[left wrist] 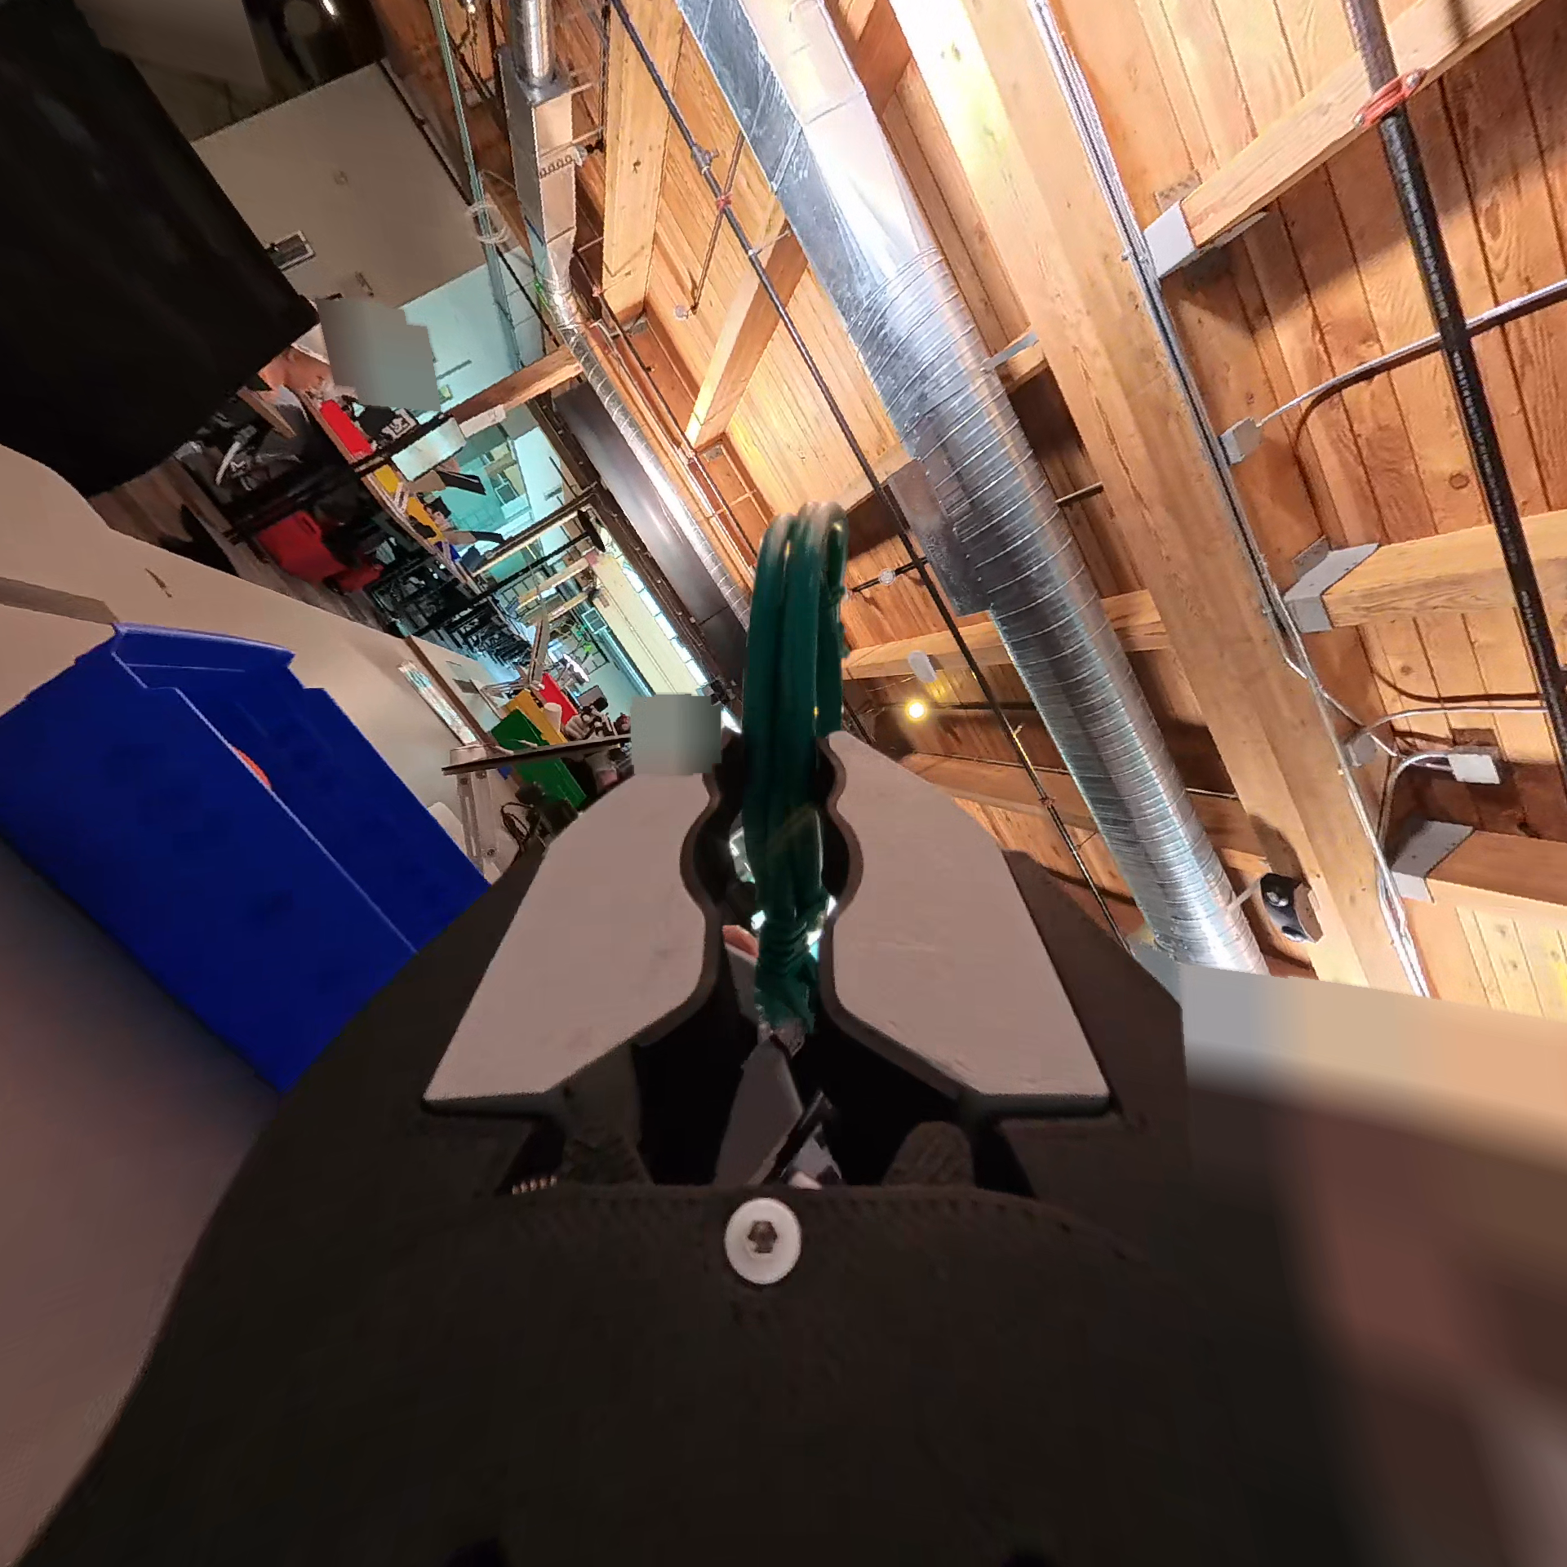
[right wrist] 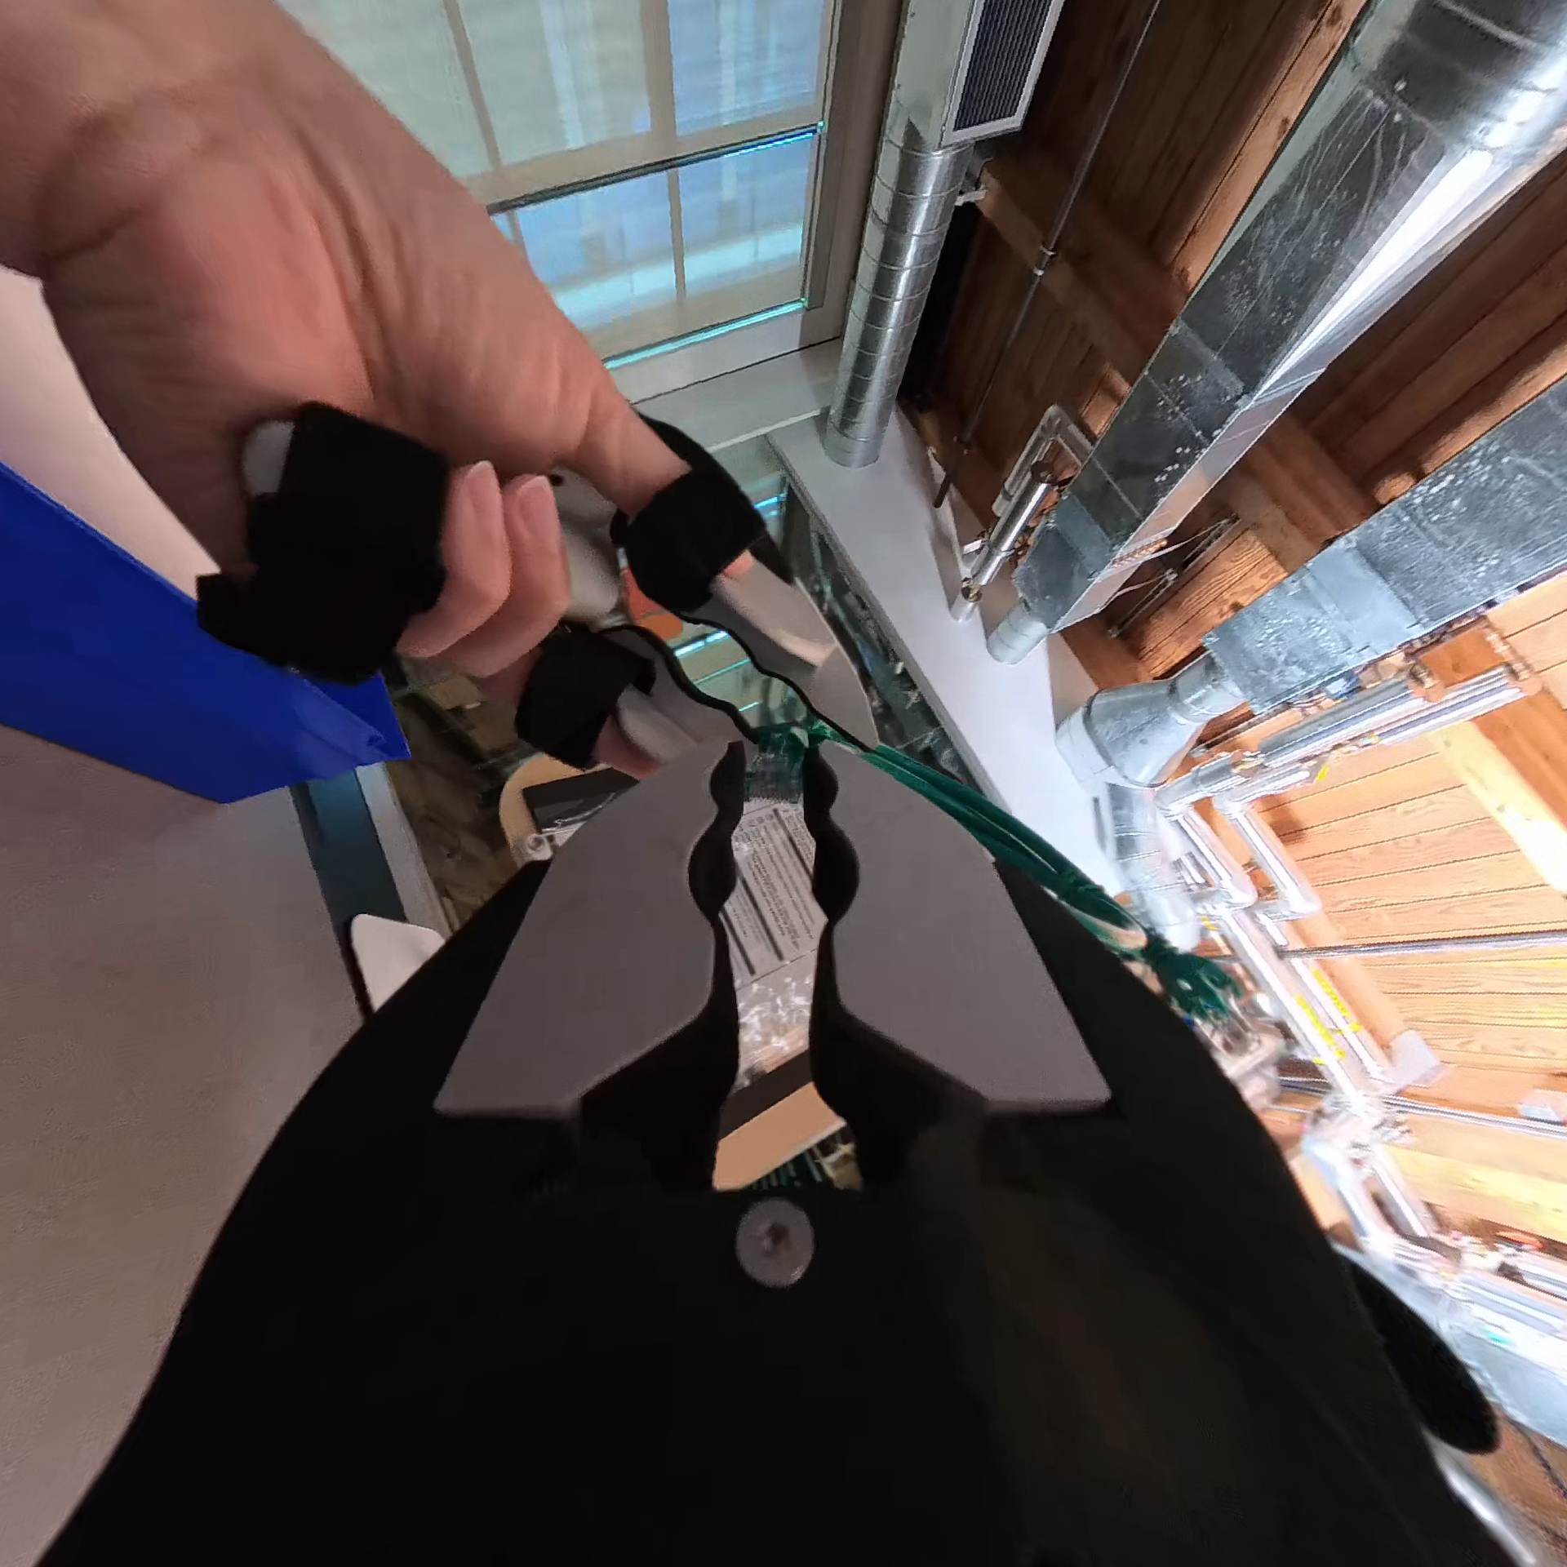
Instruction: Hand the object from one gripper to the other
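While both cameras look steeply upward at the wooden ceiling (left wrist: 1060, 280) with its silver duct (left wrist: 950, 475), the handover itself takes place in the air, near a blue bin (left wrist: 186, 831) that shows at the left edge of each view.

A bare hand (right wrist: 280, 322) holds the left gripper (right wrist: 789, 729), with black straps around the fingers. In its own view the left gripper (left wrist: 776, 767) is closed on a coiled green cable (left wrist: 793, 678): the bundle sits in the wavy notch between the grey pads (left wrist: 593, 916), its loop rises past the tips, and its wrapped end with the plug points back toward the camera.

The right gripper (right wrist: 773, 763) has its jaws only a little apart, and its tips reach the place where the green cable (right wrist: 1043, 882) leaves the left gripper. A small piece of cable lies near the gap of the tips, but I cannot tell if the pads press it or only stand around it. The rest of the bundle passes behind the right finger and ends in a loose tuft at the right.

To do this step well, I think the right gripper should take several strands together, not one thin strand, and close fully on them. Only then should the left gripper let go, slowly, because a soft coil can slip or unwind. Both grippers point upward and meet at an angle, so a steady wrist will matter.
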Demonstrator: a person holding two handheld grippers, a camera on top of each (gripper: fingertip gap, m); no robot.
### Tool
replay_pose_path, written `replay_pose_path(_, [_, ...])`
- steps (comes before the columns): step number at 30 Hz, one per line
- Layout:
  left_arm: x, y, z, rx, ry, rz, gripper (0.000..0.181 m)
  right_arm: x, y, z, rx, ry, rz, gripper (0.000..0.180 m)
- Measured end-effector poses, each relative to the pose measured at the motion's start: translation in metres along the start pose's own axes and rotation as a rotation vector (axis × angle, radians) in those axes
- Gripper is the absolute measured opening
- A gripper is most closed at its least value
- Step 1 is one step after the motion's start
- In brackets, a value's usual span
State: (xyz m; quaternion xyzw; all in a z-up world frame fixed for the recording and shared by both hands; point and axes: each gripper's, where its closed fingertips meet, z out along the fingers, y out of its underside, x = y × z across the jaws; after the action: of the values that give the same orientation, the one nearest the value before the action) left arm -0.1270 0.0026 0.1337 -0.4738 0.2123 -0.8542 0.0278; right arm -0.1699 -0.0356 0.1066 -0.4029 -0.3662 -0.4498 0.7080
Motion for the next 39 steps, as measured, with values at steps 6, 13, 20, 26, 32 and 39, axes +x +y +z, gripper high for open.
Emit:
replay_pose_path(6, [-0.002,-0.010,0.000,-0.014,-0.010,0.118,0.044,0.034,0.008,-0.002,-0.028,-0.071,0.259,0.013])
replay_pose_path(13, [-0.008,-0.057,-0.027,0.035,-0.109,0.389,0.047,0.064,0.067,-0.001,-0.082,-0.226,1.089,0.013])
replay_pose_path(20, [-0.021,-0.036,-0.019,-0.165,-0.391,0.935,0.053,0.063,0.121,-0.004,-0.056,-0.272,1.752,0.012])
replay_pose_path(26, [-0.063,-0.008,-0.016,-0.424,-0.766,1.366,0.071,0.040,0.111,0.002,-0.107,-0.325,1.784,0.012])
replay_pose_path(32, [-0.072,-0.004,-0.013,-0.481,-1.046,1.926,0.061,0.023,0.090,0.007,-0.149,-0.362,1.714,0.012])
replay_pose_path(39, [-0.064,-0.007,-0.012,-0.421,-1.183,2.266,0.029,0.012,0.069,0.010,-0.182,-0.350,1.578,0.012])
